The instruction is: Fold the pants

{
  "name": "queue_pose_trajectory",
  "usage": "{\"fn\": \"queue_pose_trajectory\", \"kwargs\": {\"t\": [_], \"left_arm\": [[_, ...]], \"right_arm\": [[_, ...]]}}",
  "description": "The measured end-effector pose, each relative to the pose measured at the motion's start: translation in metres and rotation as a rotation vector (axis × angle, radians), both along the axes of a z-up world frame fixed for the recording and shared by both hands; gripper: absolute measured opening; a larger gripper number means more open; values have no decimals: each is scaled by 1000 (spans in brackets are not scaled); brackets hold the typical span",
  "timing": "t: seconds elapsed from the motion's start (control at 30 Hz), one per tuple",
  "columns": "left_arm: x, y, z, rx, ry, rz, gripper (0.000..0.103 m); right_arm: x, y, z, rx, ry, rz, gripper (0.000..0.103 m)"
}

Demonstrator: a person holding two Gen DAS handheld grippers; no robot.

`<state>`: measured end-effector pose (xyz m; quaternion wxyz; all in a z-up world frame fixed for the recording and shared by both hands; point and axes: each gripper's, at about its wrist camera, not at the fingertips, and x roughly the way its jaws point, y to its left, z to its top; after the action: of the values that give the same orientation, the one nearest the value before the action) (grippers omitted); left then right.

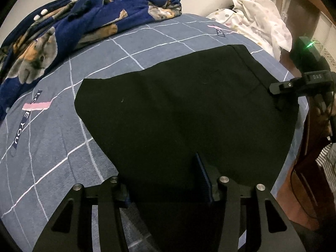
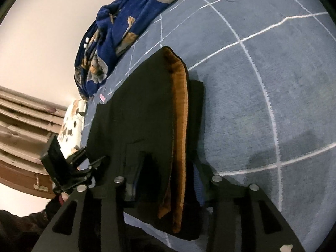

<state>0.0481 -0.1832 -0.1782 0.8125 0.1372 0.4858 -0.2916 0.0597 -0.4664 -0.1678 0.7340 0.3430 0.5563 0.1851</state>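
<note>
Pants [image 1: 184,109], black, lie flat on the bed [image 1: 52,147], near its edge at 3 o'clock in the left wrist view. Open blue checked cover extends toward 9 o'clock; a navy printed blanket [image 1: 88,16] is heaped at 11 o'clock, white spotted cloth [image 1: 260,19] at 1 o'clock. Left gripper [image 1: 168,189] has its fingers clamped on the near fabric edge; one finger is partly hidden by cloth. Right gripper [image 2: 166,184] has its fingers clamped on the waistband, where an orange-brown lining [image 2: 180,126] shows. Dark fabric detail is hard to make out.
</note>
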Motion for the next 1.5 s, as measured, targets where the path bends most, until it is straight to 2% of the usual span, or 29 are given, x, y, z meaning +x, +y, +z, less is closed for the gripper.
{"fn": "queue_pose_trajectory", "kwargs": {"t": [0.2,0.3,0.4,0.43,0.5,0.73,0.87,0.97,1.03,1.1,1.13,1.17,1.2,1.3,1.4,1.5], "left_arm": [[4,-2,-1,-3,12,15,53],[5,-1,-1,-7,19,20,55],[7,0,-2,-7,23,32,61],[8,0,-3,-5,23,36,62],[9,0,-3,9,14,44,71],[14,1,-6,23,28,45,80],[20,4,-10,-1,64,55,88],[24,5,-12,-34,100,59,88],[23,3,-12,-36,93,35,85],[22,2,-10,-57,106,17,69],[22,2,-9,-61,107,10,65],[20,1,-7,-69,102,-3,53],[17,0,-5,-68,91,-13,44],[5,-7,2,-21,15,-58,27],[-3,-9,6,6,-25,-72,25],[1,-3,5,-19,6,-46,25]], "right_arm": [[5,4,0,29,-6,3,53],[6,9,3,5,-14,22,55],[6,16,8,-74,-29,62,41],[5,16,6,-58,-24,56,39],[3,13,3,-25,-23,42,37],[-2,10,0,15,-21,52,35],[3,8,-2,33,-9,60,41],[5,7,-4,85,-8,38,50],[7,11,-2,68,-17,49,53],[7,12,-2,63,-15,46,53],[7,14,0,44,-19,53,49],[6,17,2,4,-28,65,39],[5,18,2,-22,-28,65,38],[4,17,-1,16,-30,40,33],[2,18,1,49,-43,23,29],[-3,19,4,63,-53,25,28]]}}
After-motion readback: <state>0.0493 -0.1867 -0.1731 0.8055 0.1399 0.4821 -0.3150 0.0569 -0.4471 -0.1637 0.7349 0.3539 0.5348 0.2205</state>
